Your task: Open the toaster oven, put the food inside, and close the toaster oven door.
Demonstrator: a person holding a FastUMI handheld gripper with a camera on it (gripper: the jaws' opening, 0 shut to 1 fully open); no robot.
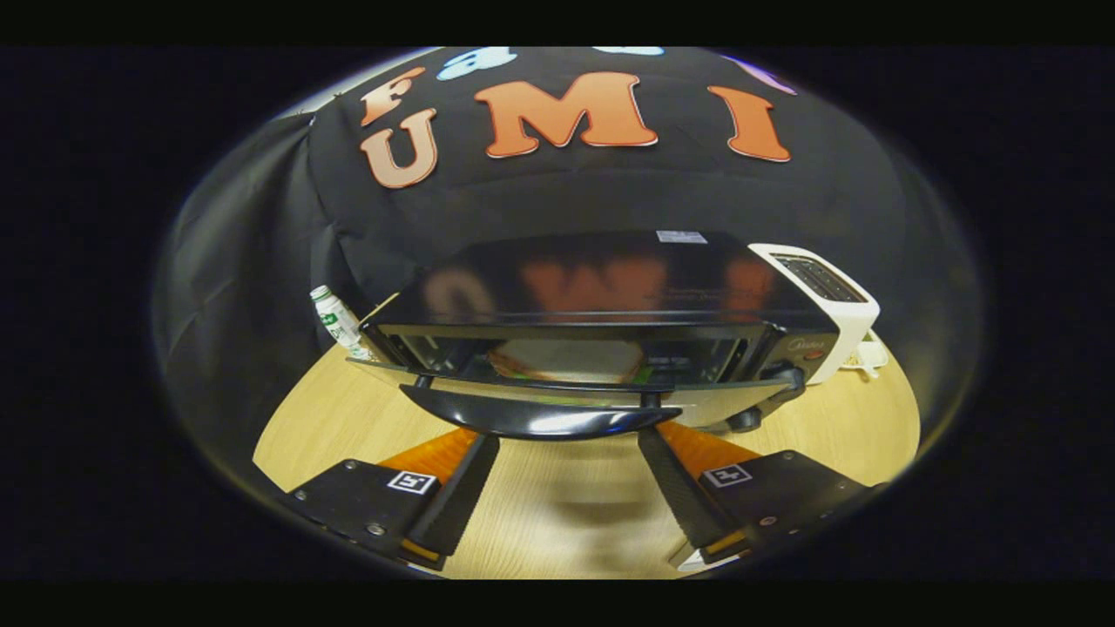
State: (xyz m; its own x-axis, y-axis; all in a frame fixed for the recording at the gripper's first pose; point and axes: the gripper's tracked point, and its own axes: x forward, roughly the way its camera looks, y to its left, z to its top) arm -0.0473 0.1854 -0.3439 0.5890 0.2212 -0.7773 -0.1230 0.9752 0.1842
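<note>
A black toaster oven (601,287) stands on the wooden table, just ahead of my fingers. Its glass door (714,399) hangs partly open, tilted toward me, and the curved black handle (540,420) sits right above my fingertips. Through the gap I see a slice of toast (566,359) lying inside on the rack. My gripper (566,440) is open, its two fingers spread wide under the handle with nothing between them. Whether the fingertips touch the handle's underside I cannot tell.
A white pop-up toaster (827,292) stands against the oven's right side, with a white cord or plug (862,357) behind it. A small white bottle with a green label (335,320) stands at the oven's left rear. Light wooden tabletop (557,514) lies under my fingers.
</note>
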